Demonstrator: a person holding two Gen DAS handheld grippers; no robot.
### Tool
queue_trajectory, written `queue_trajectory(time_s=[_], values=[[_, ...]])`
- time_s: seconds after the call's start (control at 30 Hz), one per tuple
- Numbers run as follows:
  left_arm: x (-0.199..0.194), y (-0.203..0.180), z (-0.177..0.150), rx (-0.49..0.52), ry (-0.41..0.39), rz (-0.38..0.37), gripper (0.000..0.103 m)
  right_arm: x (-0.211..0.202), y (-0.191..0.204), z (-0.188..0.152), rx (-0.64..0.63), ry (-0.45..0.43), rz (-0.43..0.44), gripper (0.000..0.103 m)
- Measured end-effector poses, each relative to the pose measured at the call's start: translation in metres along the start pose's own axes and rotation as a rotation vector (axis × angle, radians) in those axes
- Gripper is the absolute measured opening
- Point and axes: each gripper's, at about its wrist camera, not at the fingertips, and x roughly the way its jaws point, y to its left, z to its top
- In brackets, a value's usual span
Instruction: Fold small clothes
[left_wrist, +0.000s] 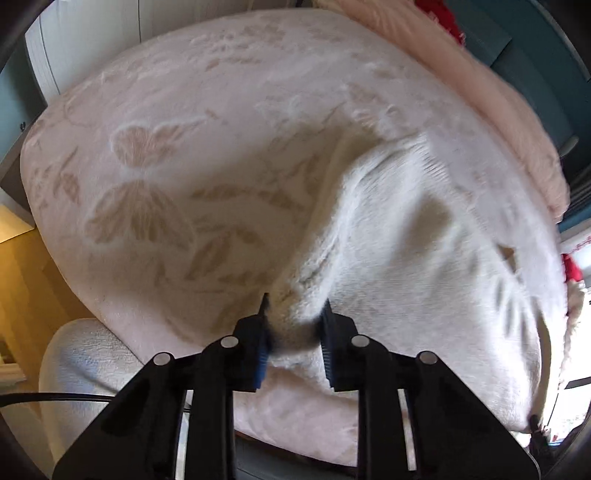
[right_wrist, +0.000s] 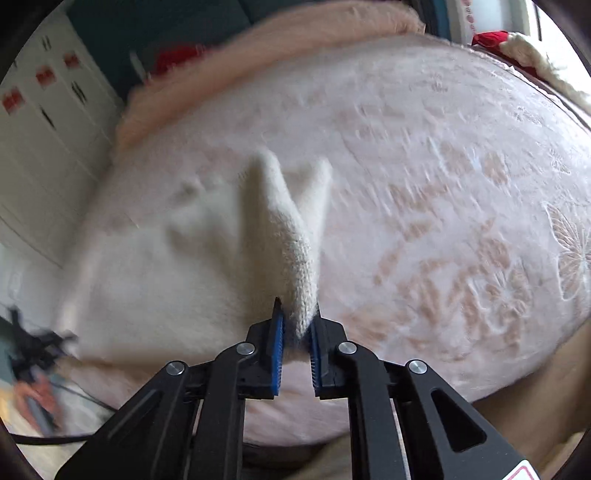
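Both claws, left (left_wrist: 295, 317) and right (right_wrist: 297, 317), clenched on one white knit garment (left_wrist: 388, 236) lifted off the pink bed blanket (left_wrist: 166, 129).

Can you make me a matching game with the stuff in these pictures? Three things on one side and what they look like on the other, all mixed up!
Things:
1. white knit garment
2. blanket
3. left gripper

Looks:
A. pale pink with a butterfly pattern
B. black with blue pads
C. fluffy cream-white, pinched at an edge

Pairs: 1-C, 2-A, 3-B
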Motion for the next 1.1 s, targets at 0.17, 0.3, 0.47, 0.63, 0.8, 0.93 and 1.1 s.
queue_trajectory(time_s=[0.17, 0.3, 0.47, 0.63, 0.8, 0.93, 1.1], values=[[-0.002, -0.014, -0.001, 0.067, -0.026, 0.043, 0.023, -0.010, 0.009, 0.004, 0.031, -0.025, -0.062, 0.019], [0.001, -0.018, -0.002, 0.090, -0.017, 0.071, 0.026, -0.059, 0.069, 0.016, -0.120, -0.195, -0.116, 0.024], [0.001, -0.024, -0.004, 0.139, -0.025, 0.118, 0.027, -0.024, 0.173, 0.019, -0.290, -0.093, 0.141, 0.001], [0.002, -0.023, -0.004, 0.129, -0.013, 0.114, 0.028, 0.042, 0.245, 0.013, -0.397, 0.008, 0.176, 0.001], [0.008, -0.023, -0.002, 0.142, 0.001, 0.108, 0.031, 0.100, 0.256, 0.009, -0.398, 0.117, 0.101, 0.000], [0.011, -0.025, -0.002, 0.161, -0.006, 0.112, 0.032, 0.111, 0.251, 0.014, -0.366, 0.147, 0.120, 0.000], [0.012, -0.022, 0.000, 0.141, 0.003, 0.095, 0.034, 0.075, 0.253, 0.021, -0.354, 0.096, 0.146, 0.000]])
